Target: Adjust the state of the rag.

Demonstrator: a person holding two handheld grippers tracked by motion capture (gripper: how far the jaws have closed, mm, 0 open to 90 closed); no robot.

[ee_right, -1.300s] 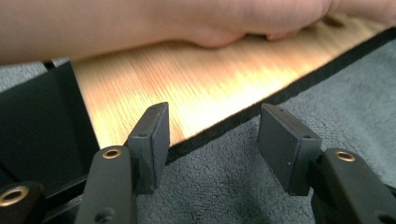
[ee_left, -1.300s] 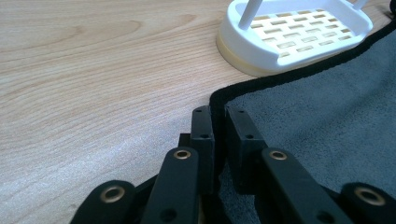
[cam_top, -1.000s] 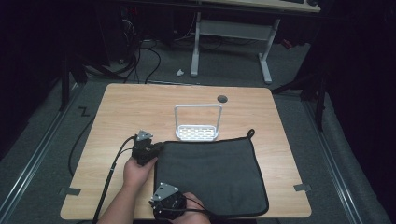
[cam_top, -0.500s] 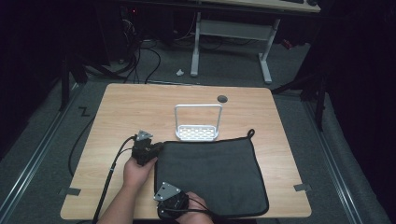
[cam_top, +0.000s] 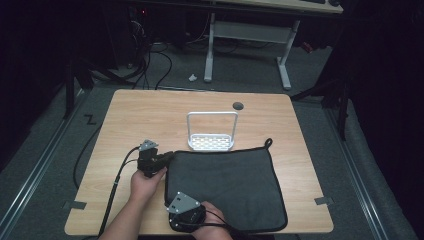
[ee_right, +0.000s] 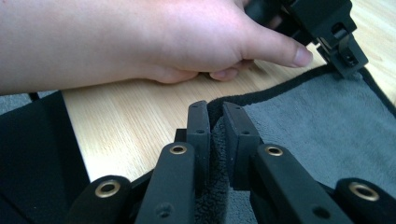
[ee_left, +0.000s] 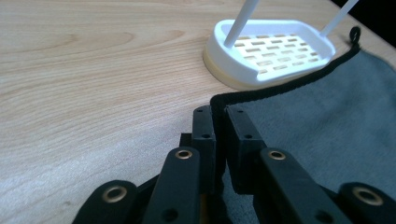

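Note:
A dark grey cloth (cam_top: 230,180) with a black hem lies flat on the wooden table (cam_top: 150,110). My left gripper (cam_top: 169,155) is shut on the cloth's far left corner, and the hem (ee_left: 280,88) runs off from between its jaws (ee_left: 218,112). My right gripper (ee_right: 215,109) is shut on the near left corner. Its jaws have just been closing, and the cloth's edge (ee_right: 317,126) is pinched between them. In the high view the right gripper (cam_top: 176,207) sits by the table's front edge. The person's left hand (ee_right: 177,42) and its gripper show beyond my right jaws.
A white slotted rack (cam_top: 211,142) with a tall loop handle stands just beyond the cloth's far edge, close to my left gripper (ee_left: 273,49). A round hole (cam_top: 238,106) is in the tabletop farther back. A hanging loop (cam_top: 268,142) sticks out at the cloth's far right corner.
The right gripper has risen slightly at the cloth's near left corner. The left gripper has kept still.

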